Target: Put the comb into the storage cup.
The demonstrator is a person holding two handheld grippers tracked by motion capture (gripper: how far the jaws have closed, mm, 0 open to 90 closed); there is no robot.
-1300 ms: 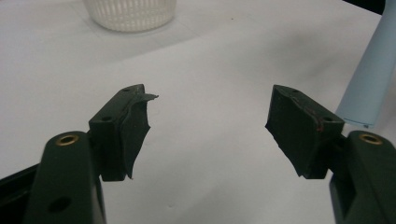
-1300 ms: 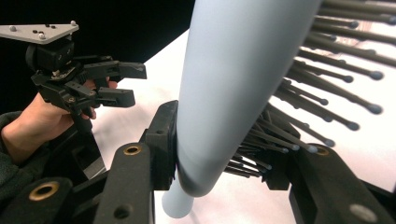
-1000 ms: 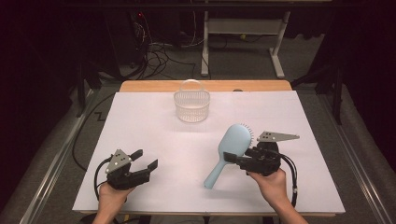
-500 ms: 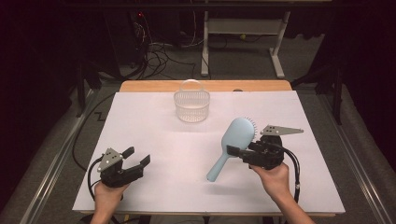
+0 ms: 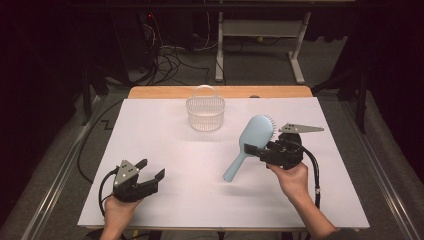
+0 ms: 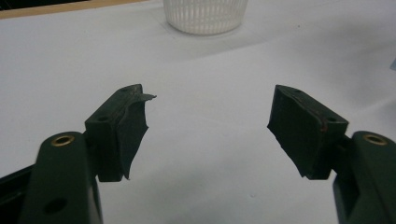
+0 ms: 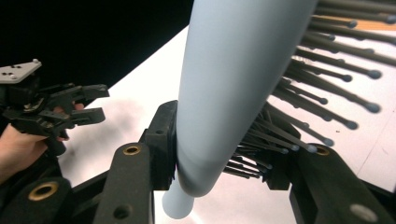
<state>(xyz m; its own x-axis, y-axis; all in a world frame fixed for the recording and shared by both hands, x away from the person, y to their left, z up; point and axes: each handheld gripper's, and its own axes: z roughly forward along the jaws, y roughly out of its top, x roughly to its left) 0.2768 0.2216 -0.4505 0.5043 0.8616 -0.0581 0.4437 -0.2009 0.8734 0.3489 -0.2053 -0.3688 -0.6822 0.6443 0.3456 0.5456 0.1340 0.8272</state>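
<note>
- Nearest the person, the left gripper (image 5: 150, 175) sits low at about seven o'clock on the white table (image 5: 165, 150), jaws spread wide with nothing between them. In the left gripper view only bare sheet lies between the two pads (image 6: 299, 130), and the white basket (image 6: 205, 14) stands straight ahead of them at twelve o'clock.
- Across at about four o'clock, the right gripper (image 5: 252, 150) is pinching the light blue hairbrush (image 5: 252, 142). The right gripper view shows one jaw pressed on the smooth back and the other pushed in among the bristles (image 7: 327, 84), at the neck where the head narrows to the handle.
- The brush is off the table as far as I can judge. Its long axis runs from the handle tip at roughly seven o'clock to the oval head at one o'clock, so the head already leans toward the back of the table, bristles facing right.
- Farthest off, the basket (image 5: 205, 112) stands upright near the back edge at twelve o'clock, well apart from both hands. From the brush head it lies at about ten o'clock.
- The right hand (image 5: 292, 180) is the nearer one to the basket and the one carrying the load. If the brush goes in, the carry is a diagonal up and to the left, and the long handle will likely need tipping to clear the rim.
</note>
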